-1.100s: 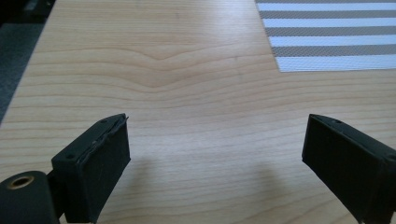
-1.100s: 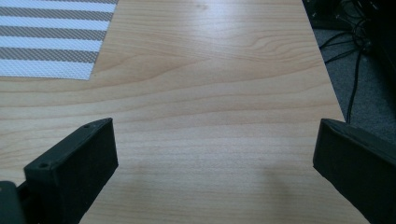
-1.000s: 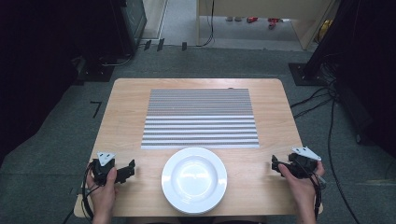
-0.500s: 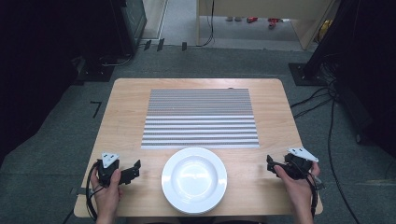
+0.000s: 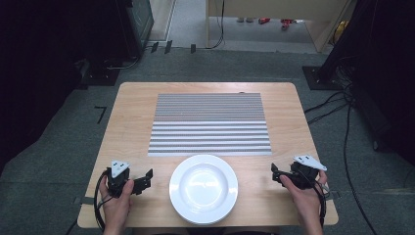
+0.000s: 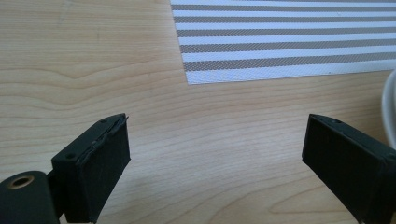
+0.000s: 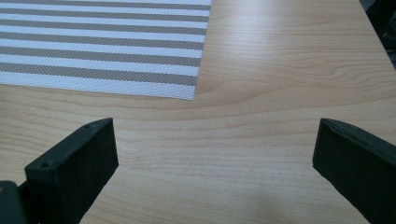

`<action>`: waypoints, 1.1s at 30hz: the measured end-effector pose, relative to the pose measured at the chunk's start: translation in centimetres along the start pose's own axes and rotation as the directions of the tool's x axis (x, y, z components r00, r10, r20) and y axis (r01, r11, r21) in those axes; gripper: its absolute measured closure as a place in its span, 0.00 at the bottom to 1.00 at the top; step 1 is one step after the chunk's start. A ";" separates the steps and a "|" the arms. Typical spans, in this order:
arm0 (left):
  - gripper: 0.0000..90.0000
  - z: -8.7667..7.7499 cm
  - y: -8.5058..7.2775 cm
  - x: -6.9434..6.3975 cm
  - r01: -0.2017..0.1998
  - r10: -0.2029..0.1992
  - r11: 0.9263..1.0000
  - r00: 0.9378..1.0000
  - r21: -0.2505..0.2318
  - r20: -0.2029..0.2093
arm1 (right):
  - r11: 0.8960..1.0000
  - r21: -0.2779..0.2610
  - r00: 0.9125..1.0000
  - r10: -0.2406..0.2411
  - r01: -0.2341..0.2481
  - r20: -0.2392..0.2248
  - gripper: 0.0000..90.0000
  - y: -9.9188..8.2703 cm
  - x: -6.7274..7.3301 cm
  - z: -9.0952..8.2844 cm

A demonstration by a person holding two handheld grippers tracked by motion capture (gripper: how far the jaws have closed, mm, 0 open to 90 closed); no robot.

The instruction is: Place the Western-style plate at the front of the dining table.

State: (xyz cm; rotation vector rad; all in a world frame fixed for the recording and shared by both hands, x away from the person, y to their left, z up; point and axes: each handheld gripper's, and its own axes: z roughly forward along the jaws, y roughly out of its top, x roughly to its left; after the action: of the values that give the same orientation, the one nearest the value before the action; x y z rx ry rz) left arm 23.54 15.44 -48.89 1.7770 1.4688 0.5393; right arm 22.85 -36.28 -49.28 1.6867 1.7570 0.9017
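A white plate (image 5: 203, 188), round, glossy and with nothing on it, sat at the near edge of the table (image 5: 127, 127), midway between the two hands. The left hand (image 5: 117, 203) held the left gripper (image 5: 147, 177) just beside the plate's left rim, jaws spread wide over bare wood and gripping nothing; in the left gripper view a sliver of the plate's rim showed at the right edge. The right hand (image 5: 306, 198) held the right gripper (image 5: 275, 171) near the plate's right side, its jaws also spread wide and empty. Just beyond the plate lay a rectangular placemat (image 5: 209, 125) with grey and white stripes, broader at its near half and finer toward the far half. The tabletop was light wood with visible grain. Past the table was grey carpet (image 5: 58, 147), black cables (image 5: 342, 122) trailing on the right, and dark equipment on both sides. No writing could be read.
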 end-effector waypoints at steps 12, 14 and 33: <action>0.09 -0.1 0.0 -1.7 -0.016 0.016 1.000 0.998 -0.010 0.065 | 0.999 -0.036 0.998 0.025 -0.027 -0.062 0.00 0.3 1.7 -0.3; 0.09 -0.1 0.0 -2.0 -0.018 0.019 1.000 0.997 -0.014 0.079 | 0.999 -0.036 0.997 0.026 -0.028 -0.068 0.00 0.4 2.0 -0.3; 0.09 -0.1 -0.3 -3.9 -0.046 0.050 0.999 0.984 -0.025 0.169 | 0.997 -0.058 0.997 0.044 -0.048 -0.071 0.15 0.4 4.3 -0.6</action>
State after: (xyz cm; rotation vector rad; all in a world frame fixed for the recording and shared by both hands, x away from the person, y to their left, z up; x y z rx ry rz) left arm 22.30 11.73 -48.53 1.7990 1.3016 0.4153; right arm 22.31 -32.08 -48.29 1.6816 1.7246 1.0347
